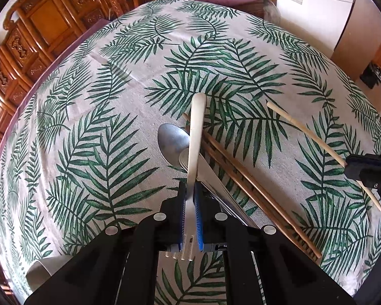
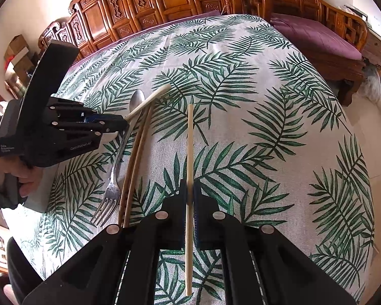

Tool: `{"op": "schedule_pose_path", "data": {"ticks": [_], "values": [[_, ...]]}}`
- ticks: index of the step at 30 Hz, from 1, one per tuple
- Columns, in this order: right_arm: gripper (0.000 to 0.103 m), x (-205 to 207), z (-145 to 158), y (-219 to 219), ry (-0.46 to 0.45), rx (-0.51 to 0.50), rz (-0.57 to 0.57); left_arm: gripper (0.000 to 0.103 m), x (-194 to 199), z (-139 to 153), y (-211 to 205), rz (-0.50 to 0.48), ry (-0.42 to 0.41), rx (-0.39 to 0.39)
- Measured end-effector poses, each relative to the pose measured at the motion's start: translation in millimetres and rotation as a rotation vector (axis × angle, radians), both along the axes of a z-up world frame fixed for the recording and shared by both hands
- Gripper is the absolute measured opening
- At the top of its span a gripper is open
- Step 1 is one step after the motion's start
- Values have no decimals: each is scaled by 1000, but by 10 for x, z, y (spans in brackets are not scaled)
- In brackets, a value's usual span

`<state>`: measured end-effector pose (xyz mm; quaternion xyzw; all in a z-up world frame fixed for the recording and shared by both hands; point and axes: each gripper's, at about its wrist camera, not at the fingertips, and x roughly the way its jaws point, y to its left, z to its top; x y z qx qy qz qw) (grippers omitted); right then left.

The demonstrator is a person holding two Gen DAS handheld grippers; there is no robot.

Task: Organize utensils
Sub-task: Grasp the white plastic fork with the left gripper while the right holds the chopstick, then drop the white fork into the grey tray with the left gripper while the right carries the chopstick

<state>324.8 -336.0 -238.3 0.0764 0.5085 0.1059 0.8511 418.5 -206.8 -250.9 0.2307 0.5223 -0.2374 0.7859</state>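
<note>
Two forks (image 1: 196, 137), one spoon (image 1: 171, 139), three chopsticks (image 1: 254, 188).

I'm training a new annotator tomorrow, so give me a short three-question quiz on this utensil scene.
1. Multiple choice: what is the right gripper shut on?
A) a knife
B) a pale chopstick
C) a ladle
2. True or false: the left gripper grips a pale fork whose tines point back toward the left wrist camera.
3. Fill in: the number of brown chopsticks lying on the leaf-print tablecloth beside the metal fork is ____.

Key: 1 B; 2 true; 3 two.
</note>
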Motion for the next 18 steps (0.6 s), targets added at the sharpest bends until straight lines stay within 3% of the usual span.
{"op": "schedule_pose_path", "data": {"ticks": [9, 18], "values": [[6, -12, 57, 53, -14, -3, 9, 5, -182, 145, 200, 75, -57, -19], [6, -53, 186, 305, -50, -27, 64, 5, -495, 640, 677, 167, -124, -68]]}}
